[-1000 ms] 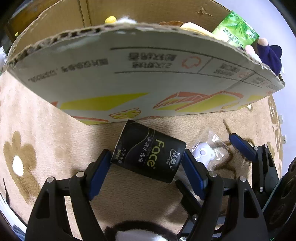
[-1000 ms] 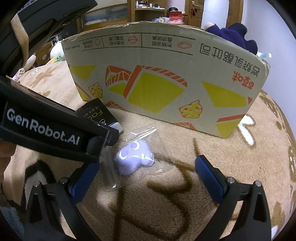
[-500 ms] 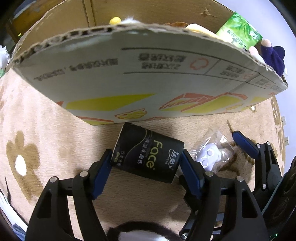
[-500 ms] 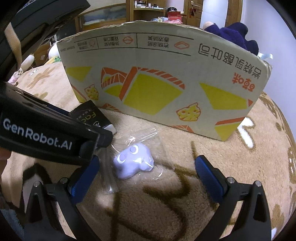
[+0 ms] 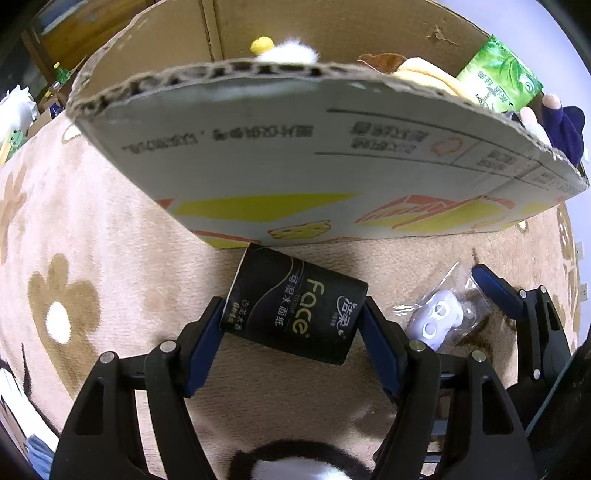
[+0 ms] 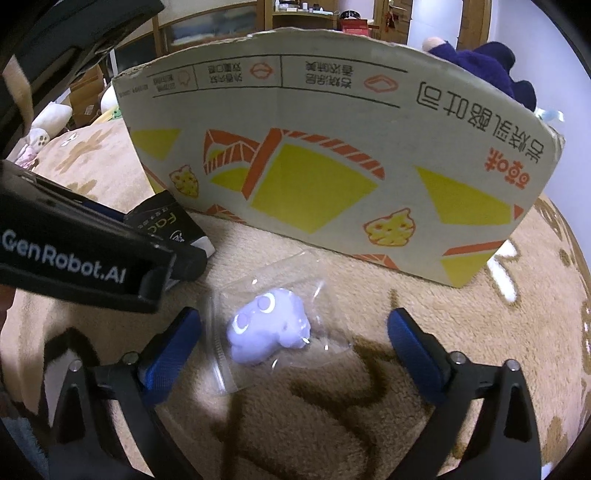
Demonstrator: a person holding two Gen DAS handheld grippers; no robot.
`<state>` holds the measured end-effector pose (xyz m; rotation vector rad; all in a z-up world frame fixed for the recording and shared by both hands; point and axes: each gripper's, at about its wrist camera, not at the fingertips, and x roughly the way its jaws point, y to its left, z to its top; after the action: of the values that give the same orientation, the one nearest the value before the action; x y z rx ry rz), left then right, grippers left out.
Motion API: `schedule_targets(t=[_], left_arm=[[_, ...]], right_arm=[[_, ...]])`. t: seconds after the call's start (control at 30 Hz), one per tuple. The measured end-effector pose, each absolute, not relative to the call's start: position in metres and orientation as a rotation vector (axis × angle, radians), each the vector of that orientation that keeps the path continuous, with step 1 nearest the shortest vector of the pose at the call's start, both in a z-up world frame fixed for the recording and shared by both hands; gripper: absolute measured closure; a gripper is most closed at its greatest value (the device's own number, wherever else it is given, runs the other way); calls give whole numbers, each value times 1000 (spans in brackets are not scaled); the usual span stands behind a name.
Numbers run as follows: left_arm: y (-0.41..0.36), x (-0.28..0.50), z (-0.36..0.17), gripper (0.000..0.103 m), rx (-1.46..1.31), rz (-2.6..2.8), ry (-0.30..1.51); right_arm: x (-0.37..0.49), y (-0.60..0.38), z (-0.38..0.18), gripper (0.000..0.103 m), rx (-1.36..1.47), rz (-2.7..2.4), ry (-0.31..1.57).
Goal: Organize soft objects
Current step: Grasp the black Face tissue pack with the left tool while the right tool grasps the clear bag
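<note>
On carpet [image 5: 110, 236] – left gripper [image 5: 291, 328] pinches black "Face" tissue pack [image 5: 295, 310]; right gripper [image 6: 295, 339] closing around bagged toy [image 6: 269, 325].

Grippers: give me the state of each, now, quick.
Left gripper: closed on the black tissue pack, pads at both its ends.
Right gripper: open but closing around the bagged purple toy, not yet touching.

A beige plush blanket [image 5: 110, 229] with brown flower shapes covers the surface. Beyond it stand wooden cabinets [image 6: 280, 14], a red box [image 6: 352, 27] and a pale wall [image 6: 517, 22].
</note>
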<state>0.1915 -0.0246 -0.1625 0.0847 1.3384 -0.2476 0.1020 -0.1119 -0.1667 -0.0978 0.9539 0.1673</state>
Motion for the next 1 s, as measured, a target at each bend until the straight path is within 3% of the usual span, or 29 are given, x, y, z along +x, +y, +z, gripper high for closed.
schedule_targets(t=[0.2,0.3,0.5,0.9,1.0], left_arm=[[-16,188,-157,32,43,-239,1320],[-10,186,-155,32,34,-220,1315],[-2,179,-153,32,51,-198,1318],[2,180,-153,32,28,-186,1312],[4,181,-150,32,17,-185,1306]], right_arm=[[98,-103,-162,29,-92,201,941],[96,-96,-159,32,-88,206,942],[104,-101,-163,30,-56,220,956],[92,-103,-163,7,-51,142,988],[90,-107,-164,7,-16,156,988]])
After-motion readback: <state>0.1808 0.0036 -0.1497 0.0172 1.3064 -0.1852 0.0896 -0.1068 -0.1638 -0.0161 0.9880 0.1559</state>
